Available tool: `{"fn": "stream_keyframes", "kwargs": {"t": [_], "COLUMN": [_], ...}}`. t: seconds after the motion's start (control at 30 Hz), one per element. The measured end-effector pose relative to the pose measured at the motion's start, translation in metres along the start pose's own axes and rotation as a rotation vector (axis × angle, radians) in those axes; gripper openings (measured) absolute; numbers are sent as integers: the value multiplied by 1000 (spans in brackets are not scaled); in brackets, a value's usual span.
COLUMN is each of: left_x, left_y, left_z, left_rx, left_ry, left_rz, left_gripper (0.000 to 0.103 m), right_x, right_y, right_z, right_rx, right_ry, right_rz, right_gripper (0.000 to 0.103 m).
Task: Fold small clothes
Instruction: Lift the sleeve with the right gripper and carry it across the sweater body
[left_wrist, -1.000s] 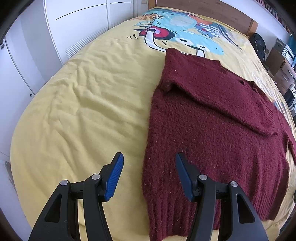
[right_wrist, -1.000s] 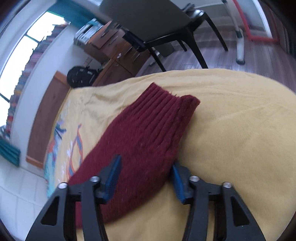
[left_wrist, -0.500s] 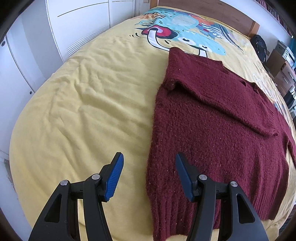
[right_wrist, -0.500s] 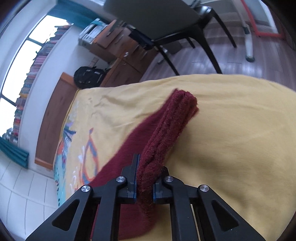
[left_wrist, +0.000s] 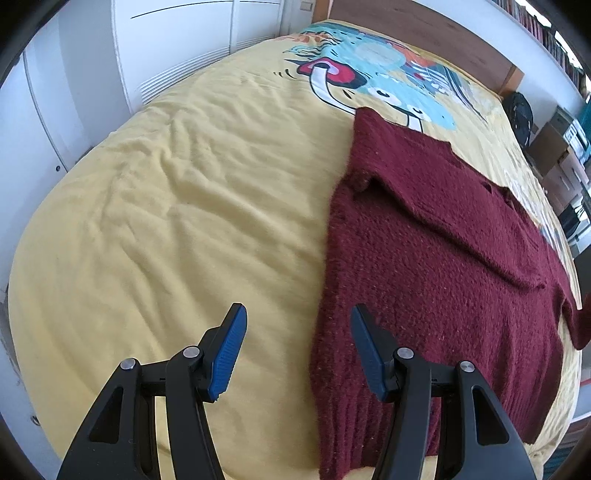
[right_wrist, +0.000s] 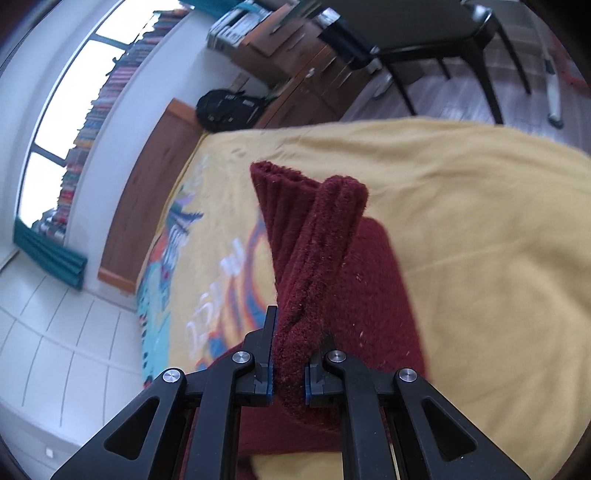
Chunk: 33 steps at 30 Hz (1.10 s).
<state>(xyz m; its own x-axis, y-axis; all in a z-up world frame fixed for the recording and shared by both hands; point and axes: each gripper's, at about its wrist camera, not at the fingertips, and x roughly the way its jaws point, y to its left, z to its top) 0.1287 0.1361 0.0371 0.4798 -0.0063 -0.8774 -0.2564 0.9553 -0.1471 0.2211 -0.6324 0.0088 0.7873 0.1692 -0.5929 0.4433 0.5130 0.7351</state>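
Note:
A dark red knit sweater (left_wrist: 436, 266) lies flat on the yellow bedspread (left_wrist: 184, 221), with one sleeve folded across its chest. My left gripper (left_wrist: 297, 354) is open and empty, hovering above the sweater's lower left edge near the ribbed hem. My right gripper (right_wrist: 289, 363) is shut on the sweater's other sleeve (right_wrist: 314, 251) and holds its ribbed cuff lifted off the bed, above the sweater body.
The bedspread has a colourful cartoon print (left_wrist: 369, 77) near the wooden headboard (left_wrist: 424, 33). White cupboards (left_wrist: 92, 74) stand left of the bed. A black chair (right_wrist: 424, 37), wooden drawers (right_wrist: 295, 74) and a black backpack (right_wrist: 229, 109) stand beyond the bed's far side.
My right gripper closed on the sleeve and has lifted its cuff off the bed. My left gripper stayed open and shifted slightly left of the sweater's edge.

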Motion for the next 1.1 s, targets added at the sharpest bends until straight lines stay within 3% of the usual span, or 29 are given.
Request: {"fn": "stream_keyframes", "kwargs": {"t": [0.53, 0.83, 1.1], "left_x": [-13, -16, -15], "left_y": [60, 76, 92], "left_z": [-3, -5, 3], "left_rx": [-107, -57, -81], "left_ry": [-20, -25, -36], "left_rz": [-44, -2, -33], "left_gripper": [53, 53, 53], "right_x": [73, 106, 129], "right_y": [136, 206, 255], "right_z": [-109, -169, -218], "right_rx": [-112, -191, -248], "right_ry": [230, 328, 397], "right_rz": [141, 190, 223], "right_gripper": [10, 10, 10]}}
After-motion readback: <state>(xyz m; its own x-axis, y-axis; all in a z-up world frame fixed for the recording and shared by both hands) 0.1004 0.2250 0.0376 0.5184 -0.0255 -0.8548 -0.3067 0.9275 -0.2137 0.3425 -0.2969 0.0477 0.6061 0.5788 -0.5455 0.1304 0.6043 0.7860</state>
